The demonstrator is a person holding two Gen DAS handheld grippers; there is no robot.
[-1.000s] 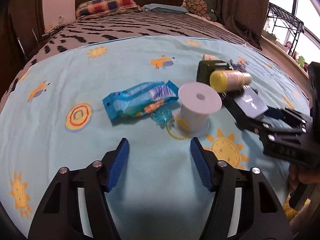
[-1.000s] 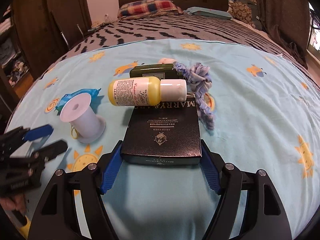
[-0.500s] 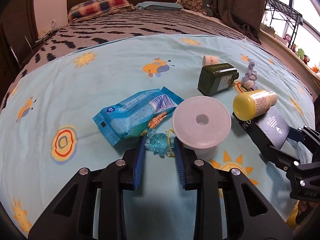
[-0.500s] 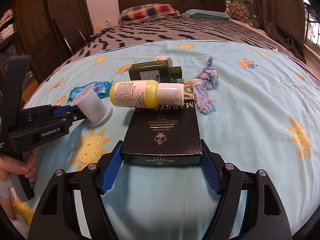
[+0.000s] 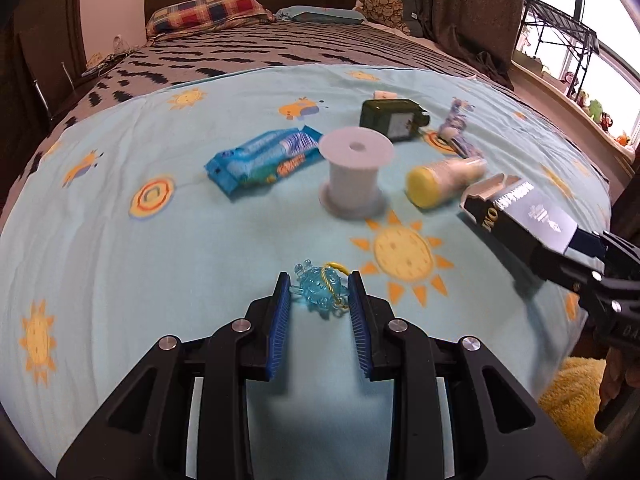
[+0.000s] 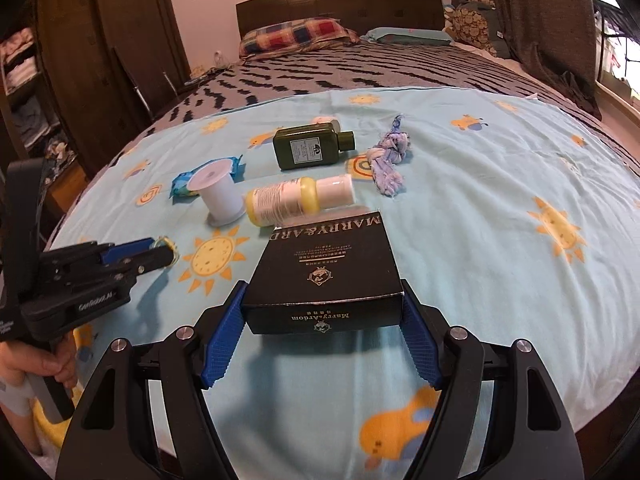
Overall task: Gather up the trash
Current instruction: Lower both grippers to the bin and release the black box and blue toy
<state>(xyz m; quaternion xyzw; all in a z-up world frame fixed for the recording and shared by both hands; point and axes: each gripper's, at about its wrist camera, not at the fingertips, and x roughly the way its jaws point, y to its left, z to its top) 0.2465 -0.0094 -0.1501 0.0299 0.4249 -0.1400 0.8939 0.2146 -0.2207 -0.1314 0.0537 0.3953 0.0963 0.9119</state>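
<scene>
**Two grabbers, two pieces of trash held over the bed**

The left gripper (image 5: 319, 286) pinches a little clear-blue plastic turtle charm (image 5: 319, 290) with a yellow loop on it. The blue pads press on both sides of the charm, and it looks lifted a bit above the sun-print sheet (image 5: 160, 240). The right gripper (image 6: 323, 300) squeezes a black Marry & Ardom box (image 6: 326, 270) by its two sides — the box sticks out forward and hangs over the sheet.

To do this step well, I think both hands should keep their squeeze steady and carry the things away slowly. The charm is tiny and smooth, so it may slip out or twist if the pads let go even a bit. The box is held only near its back end, so it may tip down at the front; keep it level. I cannot see a trash bin or bag in either view, so where the things go is not shown.

Now the count. On the sheet there is one white thread spool (image 5: 355, 174) standing up, one blue wet-wipe pack (image 5: 262, 160) just behind it, one dark green bottle (image 6: 310, 147) lying flat, one yellow bottle with a white cap (image 6: 298, 199) lying near the front of the box, and one blue-and-white knotted rope (image 6: 387, 158). A small white thing peeks out behind the green bottle — too hidden to name. That makes five things lying there and two things held.
</scene>
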